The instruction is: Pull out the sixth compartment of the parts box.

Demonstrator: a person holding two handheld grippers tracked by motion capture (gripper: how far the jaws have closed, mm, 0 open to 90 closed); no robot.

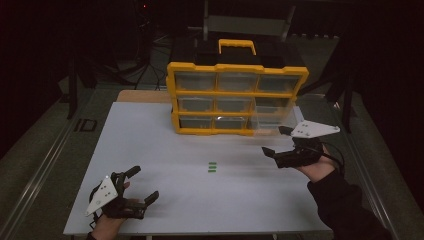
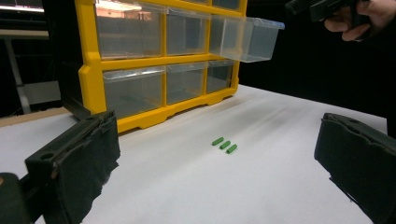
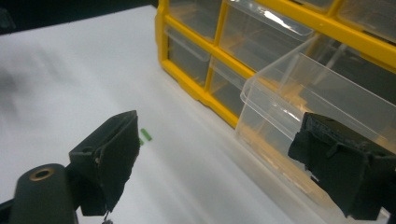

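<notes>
A yellow drawer cabinet [image 1: 237, 67] with clear drawers stands at the back of the white table [image 1: 150, 150]. Its right-hand middle drawer [image 1: 270, 120] is pulled out and looks empty. Three small green pieces [image 1: 212, 167] lie side by side in the middle of the table. My right gripper [image 1: 275, 140] hovers open just in front of the pulled-out drawer [image 3: 299, 88], nothing between its jaws. At the near left corner my left gripper [image 1: 145, 183] is open and empty, and the green pieces [image 2: 224, 145] lie ahead of it with the cabinet [image 2: 88, 60] behind them.
A brown board [image 1: 142, 96] shows behind the table's back left edge. Dark stands and frames [image 1: 75, 75] surround the table on the left and at the back. The person's dark sleeve [image 1: 345, 205] comes in from the lower right.
</notes>
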